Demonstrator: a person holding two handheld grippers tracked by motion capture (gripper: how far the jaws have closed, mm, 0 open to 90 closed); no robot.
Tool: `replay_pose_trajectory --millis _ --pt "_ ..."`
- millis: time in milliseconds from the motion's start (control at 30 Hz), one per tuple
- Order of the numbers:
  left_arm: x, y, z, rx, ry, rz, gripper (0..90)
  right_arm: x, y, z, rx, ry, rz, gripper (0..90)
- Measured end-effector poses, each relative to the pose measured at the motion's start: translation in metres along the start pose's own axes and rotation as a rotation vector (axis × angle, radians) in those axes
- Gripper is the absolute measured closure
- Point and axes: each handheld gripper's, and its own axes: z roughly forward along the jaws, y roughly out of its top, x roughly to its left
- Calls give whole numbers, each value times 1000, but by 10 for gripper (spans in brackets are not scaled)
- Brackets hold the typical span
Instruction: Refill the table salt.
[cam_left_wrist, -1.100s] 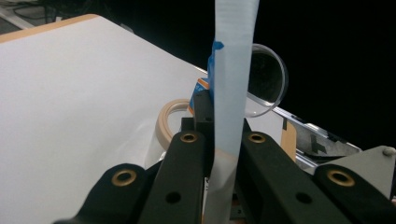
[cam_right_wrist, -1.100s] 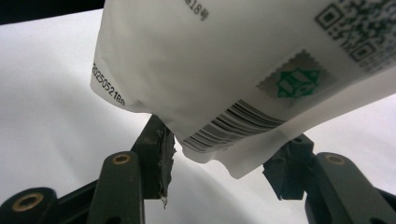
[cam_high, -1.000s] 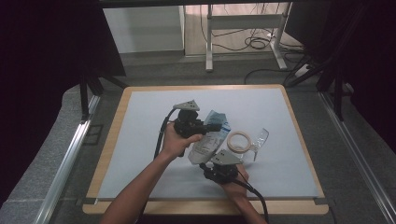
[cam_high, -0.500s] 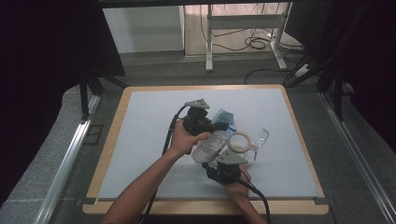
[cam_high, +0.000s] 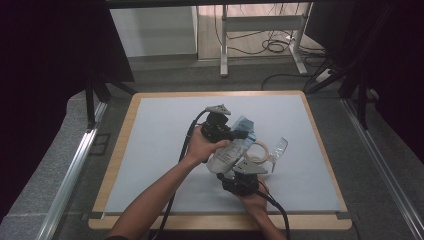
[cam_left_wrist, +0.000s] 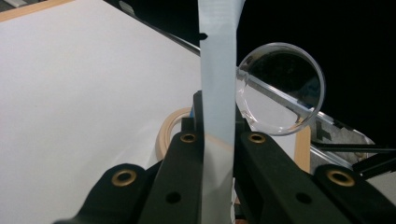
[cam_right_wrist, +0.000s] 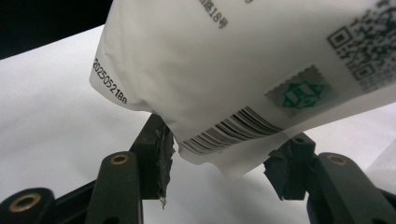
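left gripper (cam_high: 239, 134): we've got it clamped tight on the pale blue top edge of the pouch (cam_high: 231, 150); in the left gripper view the jaws sit pressed together with that thin blue strip (cam_left_wrist: 217, 93) standing straight up between them.
right gripper (cam_high: 231, 170): we see its jaws partway apart at the pouch's lower end; in the right gripper view the white bottom corner, barcode (cam_right_wrist: 229, 128) and all, hangs between the pads (cam_right_wrist: 161, 149), touching the left pad, while the other pad stands just clear of it.
pouch: we find it lifted off the mat, slung between the two grippers near the middle of the white mat (cam_high: 150, 150), blue end up and away from us, white end low and towards us.
change: compared with a second ago, we watch the left hand (cam_high: 202, 145) slide a little to the right across the mat, carrying the blue end with it; the right hand (cam_high: 252, 200) sits where it was.
tape ring (cam_high: 259, 150): we spot it lying flat on the mat just right of the pouch, same spot as before.
clear lid (cam_high: 278, 150): we see it just right of the ring, tilted; the left gripper view shows it as a round transparent disc (cam_left_wrist: 280, 88) beyond the strip.
table (cam_high: 120, 145): wooden edge frames the mat.
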Motion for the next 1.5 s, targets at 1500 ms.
replay_pose_trajectory --millis 1500 --pt "-2 20 19 132 12 15 900 9 5 -3 -59 -1 101 489"
